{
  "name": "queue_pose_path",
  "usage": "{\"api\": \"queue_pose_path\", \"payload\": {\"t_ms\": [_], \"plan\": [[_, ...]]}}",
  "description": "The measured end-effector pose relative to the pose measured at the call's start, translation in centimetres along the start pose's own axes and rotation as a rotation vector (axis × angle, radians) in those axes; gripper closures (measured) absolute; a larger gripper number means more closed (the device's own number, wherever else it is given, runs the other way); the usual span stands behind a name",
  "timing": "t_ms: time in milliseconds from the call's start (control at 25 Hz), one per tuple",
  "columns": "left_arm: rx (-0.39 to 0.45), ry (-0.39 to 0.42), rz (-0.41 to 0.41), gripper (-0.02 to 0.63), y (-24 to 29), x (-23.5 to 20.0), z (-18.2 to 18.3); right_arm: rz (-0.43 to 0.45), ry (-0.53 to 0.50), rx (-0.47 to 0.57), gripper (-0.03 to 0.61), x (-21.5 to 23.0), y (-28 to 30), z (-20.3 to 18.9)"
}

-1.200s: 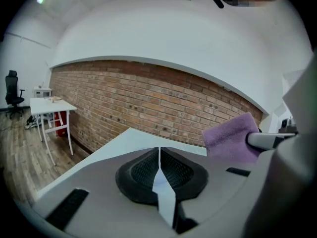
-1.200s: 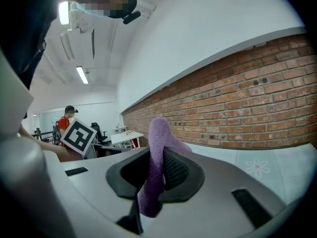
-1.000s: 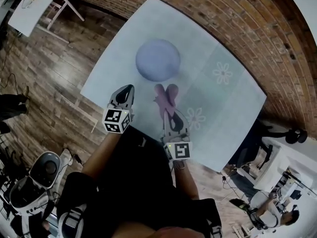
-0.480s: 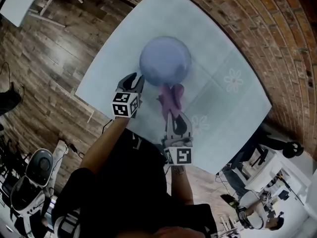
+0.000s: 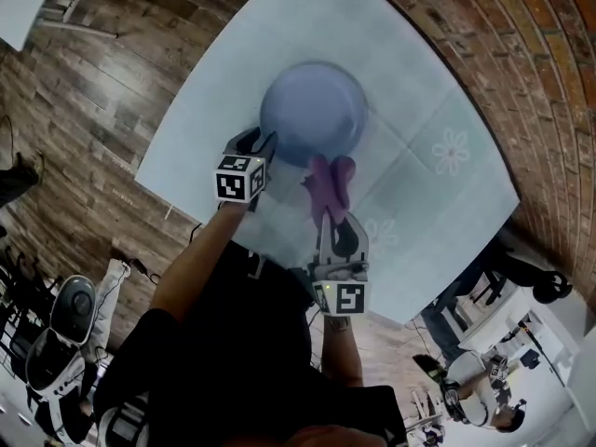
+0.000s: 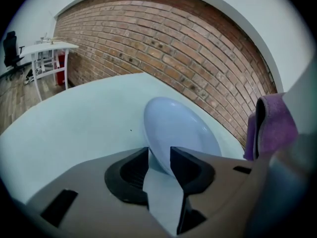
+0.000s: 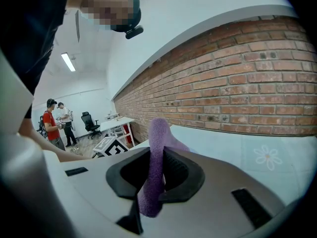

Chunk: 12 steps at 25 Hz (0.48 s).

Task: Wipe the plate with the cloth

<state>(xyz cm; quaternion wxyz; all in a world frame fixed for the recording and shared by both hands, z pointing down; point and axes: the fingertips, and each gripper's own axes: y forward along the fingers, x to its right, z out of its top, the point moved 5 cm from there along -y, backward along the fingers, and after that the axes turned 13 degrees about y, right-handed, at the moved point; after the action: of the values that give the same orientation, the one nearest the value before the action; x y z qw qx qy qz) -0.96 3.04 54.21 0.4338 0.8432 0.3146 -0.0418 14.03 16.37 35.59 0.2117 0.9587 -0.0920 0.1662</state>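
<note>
Head view first: we've got the plate [image 5: 312, 110] lying on the pale table [image 5: 205, 101], toward its far side, with wood floor [image 5: 84, 110] to the left. Our left gripper [image 5: 260, 142] is right at the plate's near-left rim, with its marker cube [image 5: 241, 178] just behind it. Its jaws have just been opening and now stand apart. In the left gripper view the plate's near rim shows right in the gap between them, but the pads aren't squeezing it, so we'd call that one released.

Our right gripper [image 5: 331, 214] is on the near side of the plate, a bit to the right, and it's clenched on the purple cloth [image 5: 328, 177]. The cloth sticks out past the jaws and its far end reaches the plate's near rim. We can't tell if it's actually touching. The right gripper view backs up the grip: the jaws pinch the folded cloth, with a bunch of it standing up above the pads and a bit hanging below. From the left gripper view the cloth shows at the right edge, beside the plate and up off the table.

A brick wall [image 6: 173, 48] runs along the table's far side.
</note>
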Motion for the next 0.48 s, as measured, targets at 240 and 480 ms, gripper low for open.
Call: {"api": "queue_pose_path", "payload": {"t_ms": [240, 480], "plan": [[-0.032, 0.019, -0.043, 0.474, 0.9, -0.2, 0.1, 0.018, -0.016, -0.021, 0.509, 0.6, 1.8, -0.3], [-0.010, 0.015, -0.031, 0.525, 0.7, -0.9, 1.1, 0.049, -0.034, -0.037, 0.509, 1.2, 3.3, 0.1]]}}
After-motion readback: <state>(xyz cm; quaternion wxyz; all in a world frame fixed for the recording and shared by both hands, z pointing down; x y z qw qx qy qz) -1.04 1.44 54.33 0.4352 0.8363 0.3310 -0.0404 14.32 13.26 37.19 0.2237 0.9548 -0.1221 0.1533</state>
